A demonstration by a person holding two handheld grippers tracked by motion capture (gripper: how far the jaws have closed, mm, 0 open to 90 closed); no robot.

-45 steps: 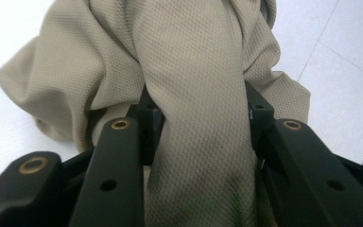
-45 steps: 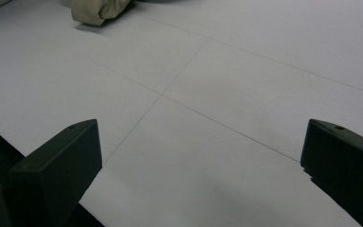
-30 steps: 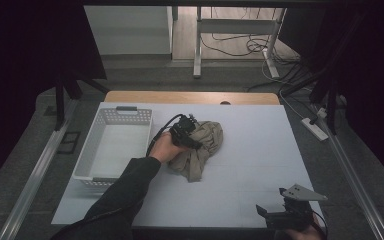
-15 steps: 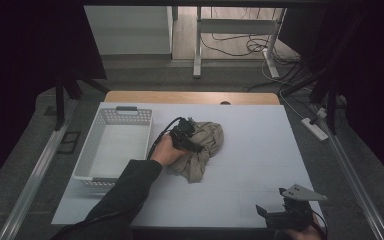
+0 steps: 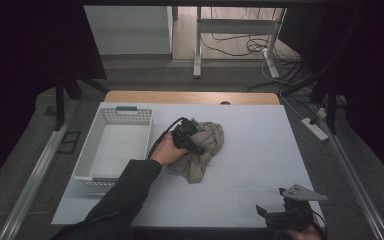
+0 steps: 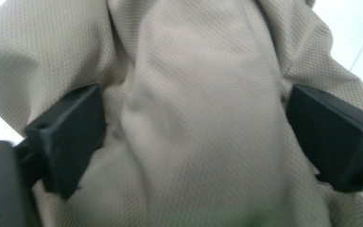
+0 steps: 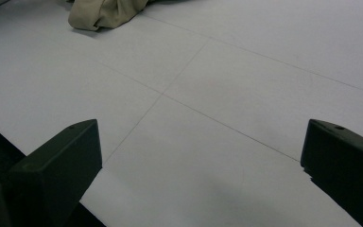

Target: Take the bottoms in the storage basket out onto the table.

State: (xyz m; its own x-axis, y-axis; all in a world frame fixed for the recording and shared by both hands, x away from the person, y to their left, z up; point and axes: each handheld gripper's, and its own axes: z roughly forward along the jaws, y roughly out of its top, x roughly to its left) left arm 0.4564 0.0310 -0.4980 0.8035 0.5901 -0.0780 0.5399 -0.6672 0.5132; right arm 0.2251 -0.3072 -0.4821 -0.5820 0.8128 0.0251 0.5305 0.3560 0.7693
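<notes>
Between my left gripper's (image 6: 189, 137) wide-spread jaws bulges the beige cloth (image 6: 198, 94), unclamped, while my right gripper (image 5: 286, 214) idles open, well apart.

The person wears a dark long sleeve (image 5: 125, 192) on the left arm. The left gripper (image 5: 189, 136) is black and blocky, with a black cable looping from it. Its jaws are flat matt-black blocks, each with a small hole. The right gripper (image 5: 286, 214) is black too, topped by a grey three-cornered plate.
</notes>
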